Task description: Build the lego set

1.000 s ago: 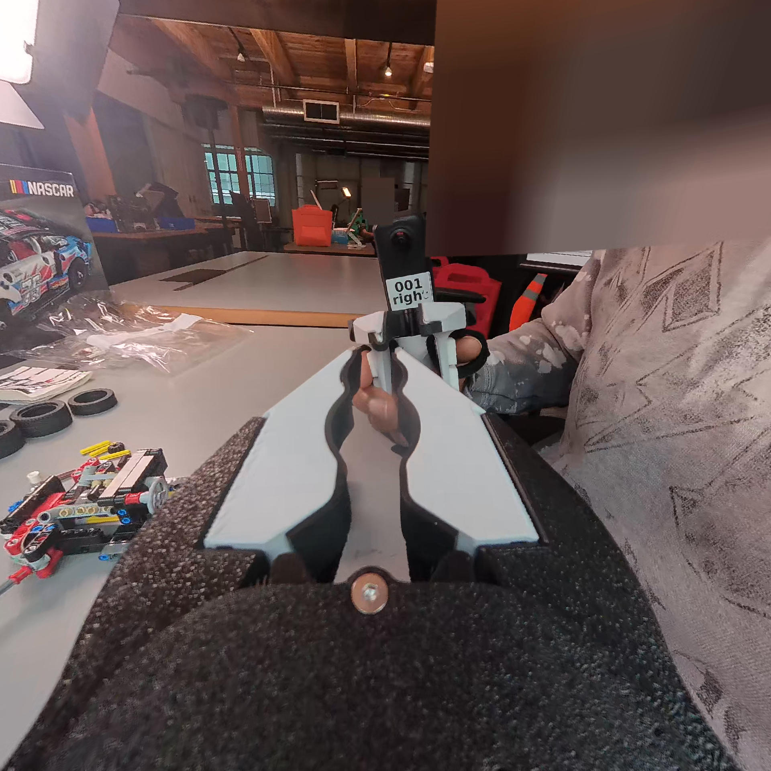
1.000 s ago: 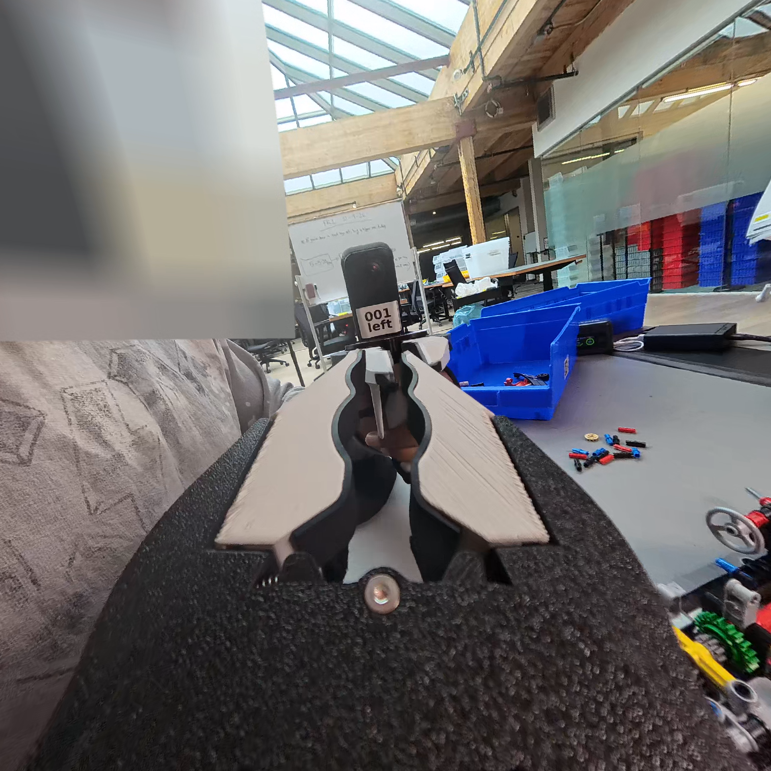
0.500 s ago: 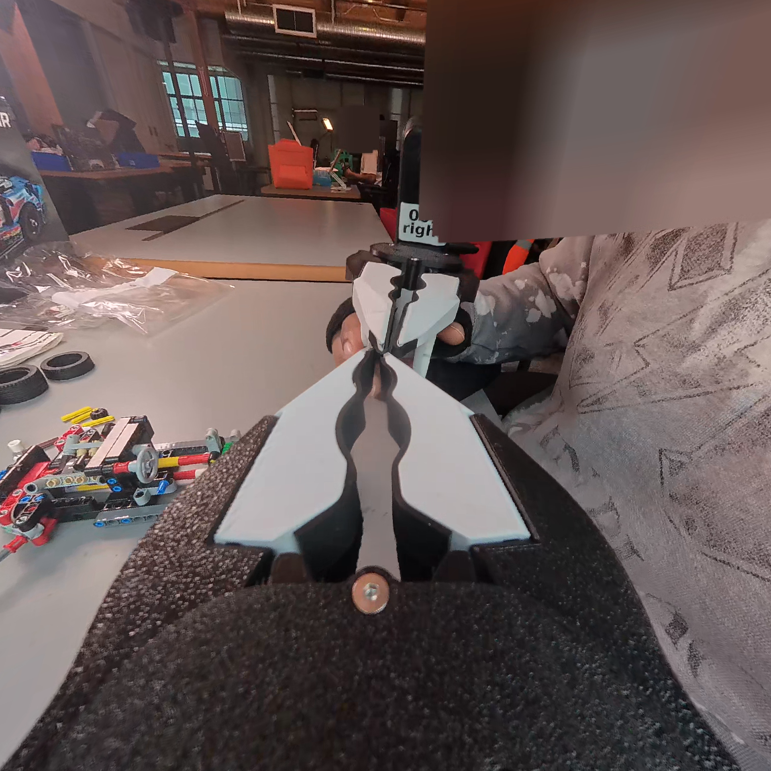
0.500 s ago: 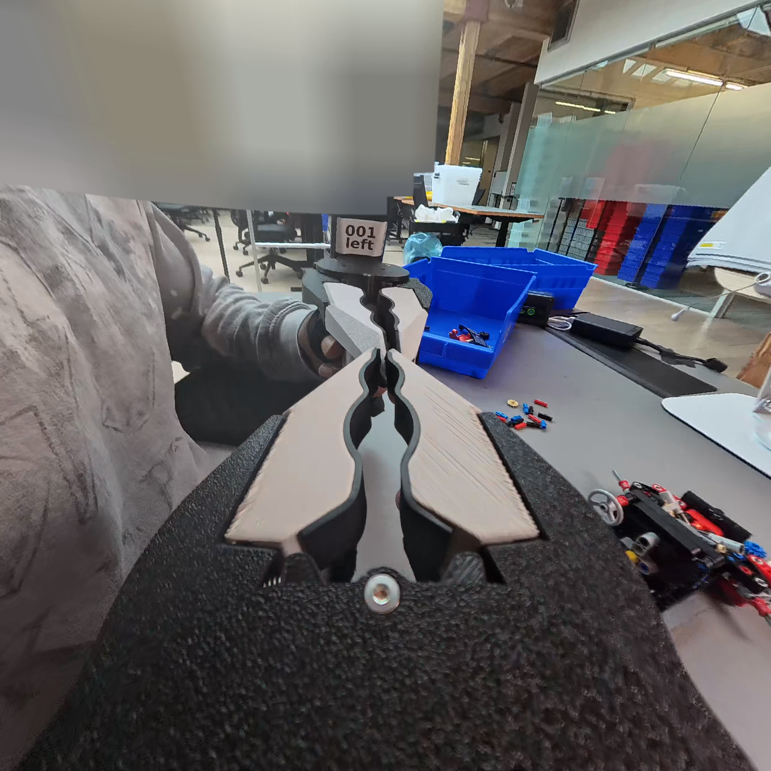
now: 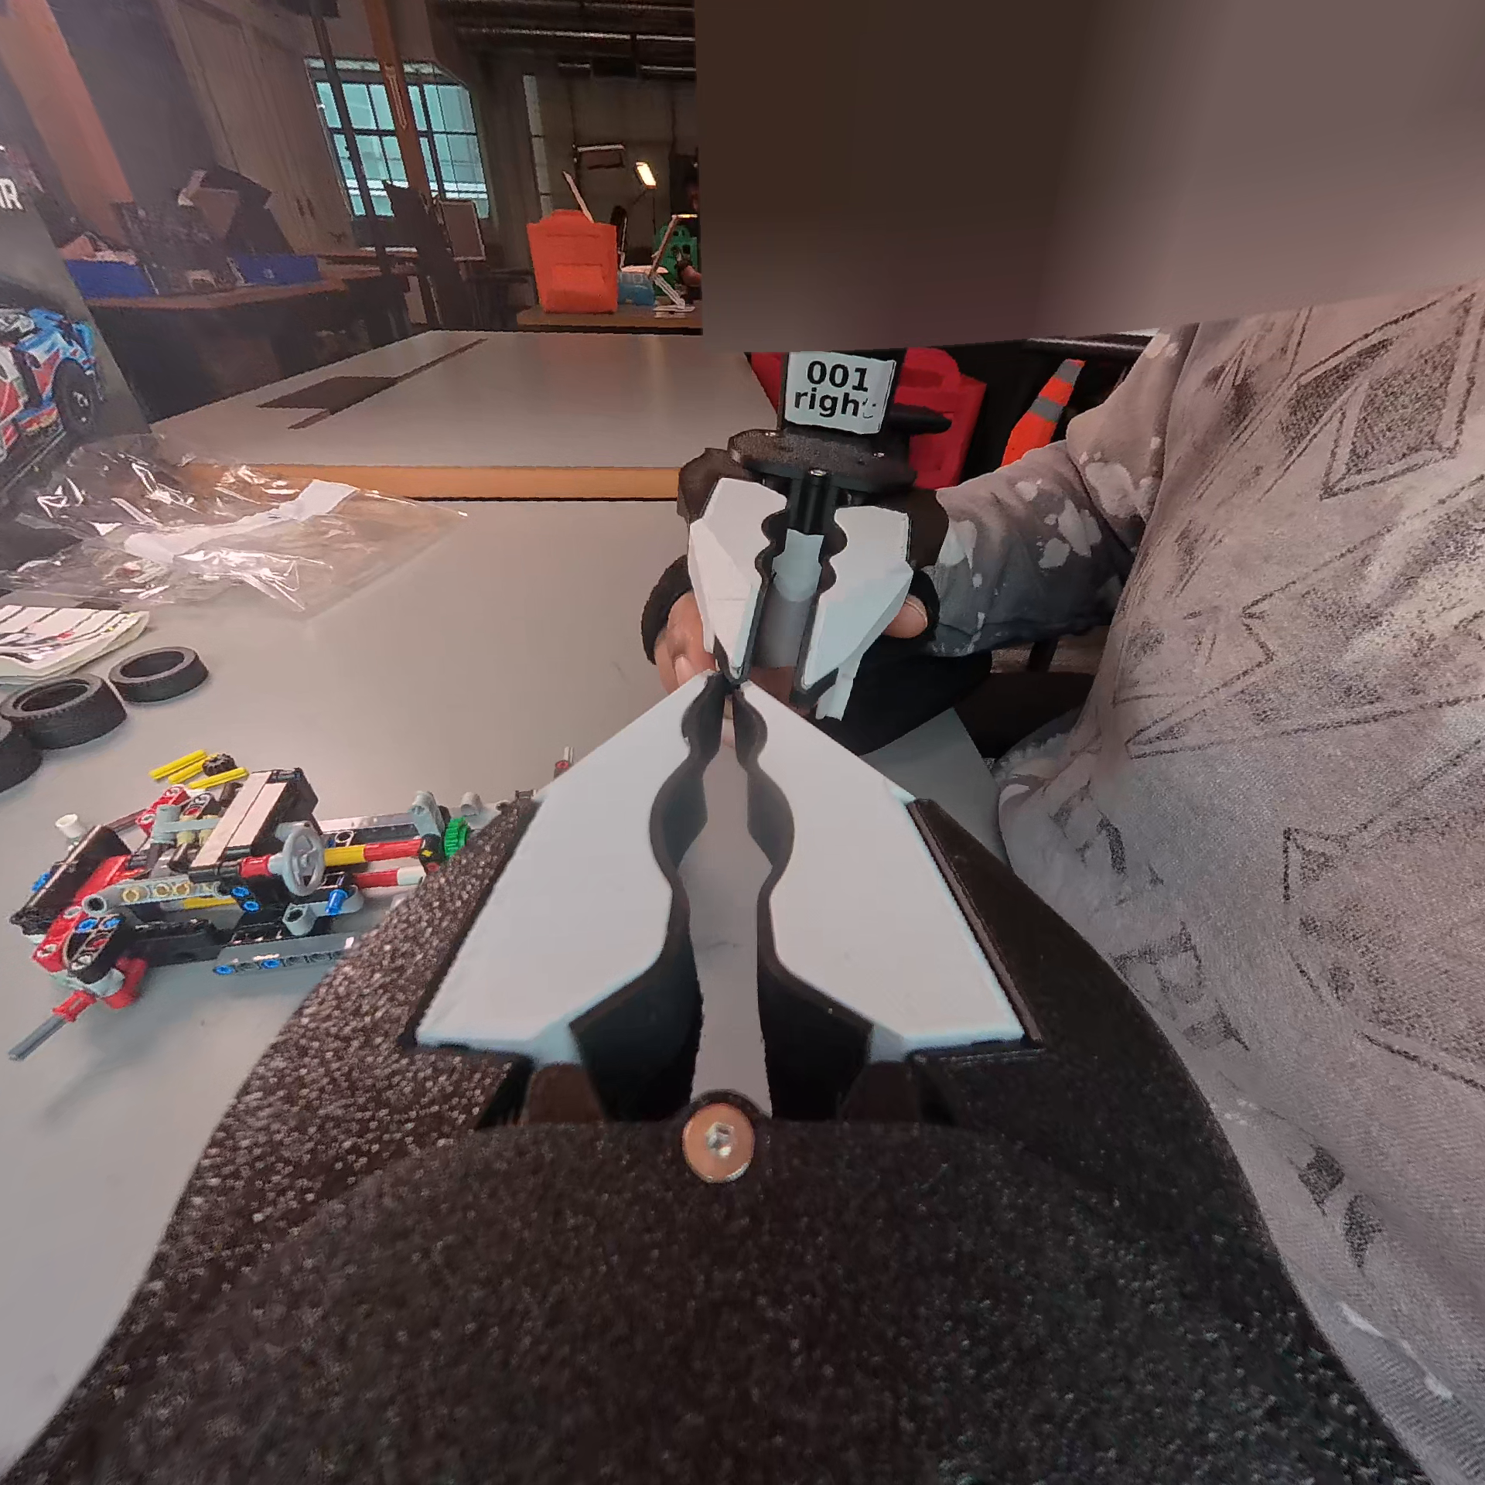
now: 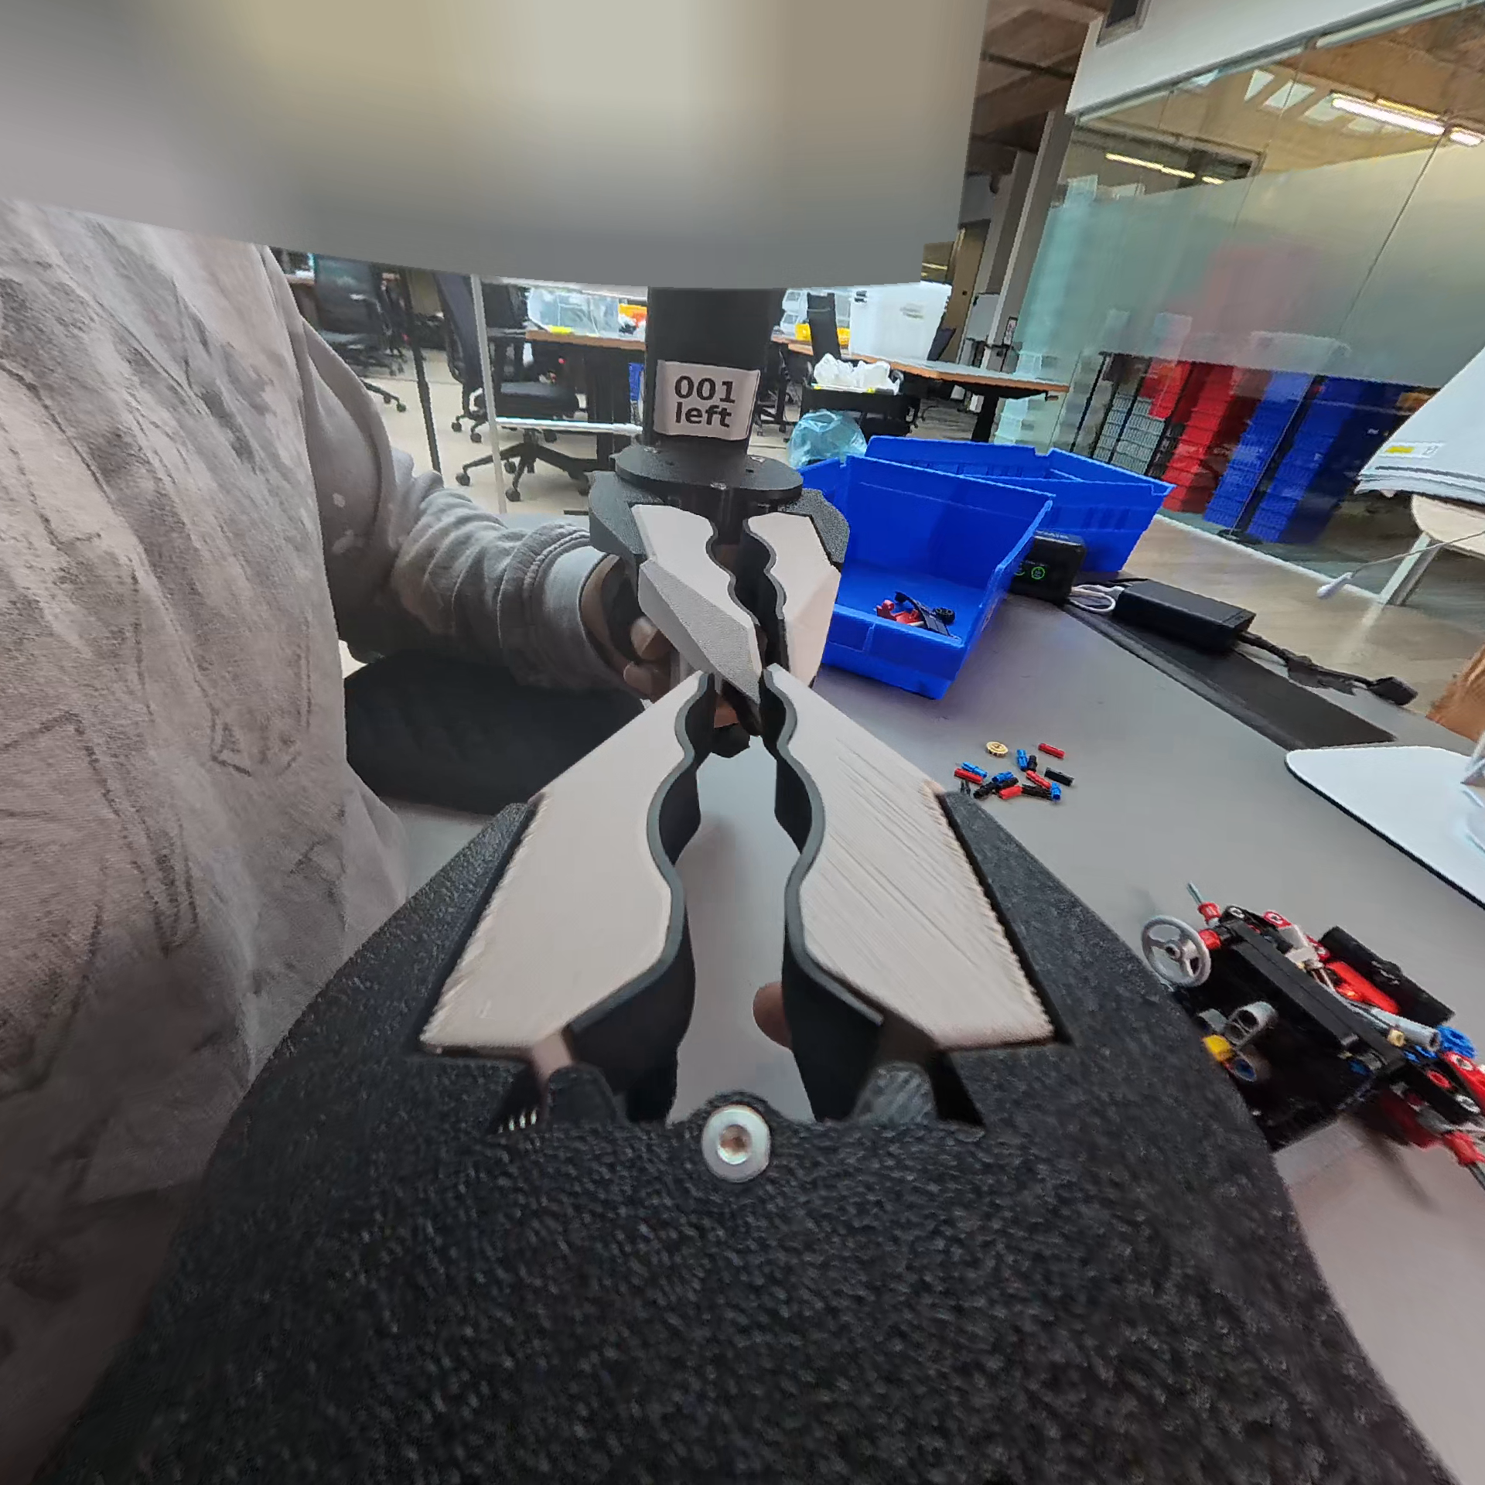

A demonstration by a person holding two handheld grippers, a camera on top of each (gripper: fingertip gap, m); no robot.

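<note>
The two grippers were held tip to tip above the near edge of the table [image 5: 450,627], close in front of the person's patterned grey sweater [image 5: 1286,723], a pose that seemed meant for lining the pair up or passing something tiny rather than for building. The left gripper [image 5: 733,697] was seen with its fingers drawn narrow, almost meeting at the tips, and the right gripper [image 6: 735,683] likewise had its fingers nearly together; a small dark shape showed at the point where the tips met, but whether any piece was pinched there could not be told. The half-built lego car [image 5: 217,868], red, black and grey with a small grey steering wheel, was left lying on the table to the left of the left gripper, well apart from both, so it was judged not to be worked on at this moment. Loose black tyres [image 5: 104,699] and an empty clear bag [image 5: 217,530] were set farther off on the left, while a scatter of small pins [image 6: 1016,775] and a blue bin [image 6: 924,578] of parts lay on the far side in the right wrist view, presumably kept within reach for later steps.
</note>
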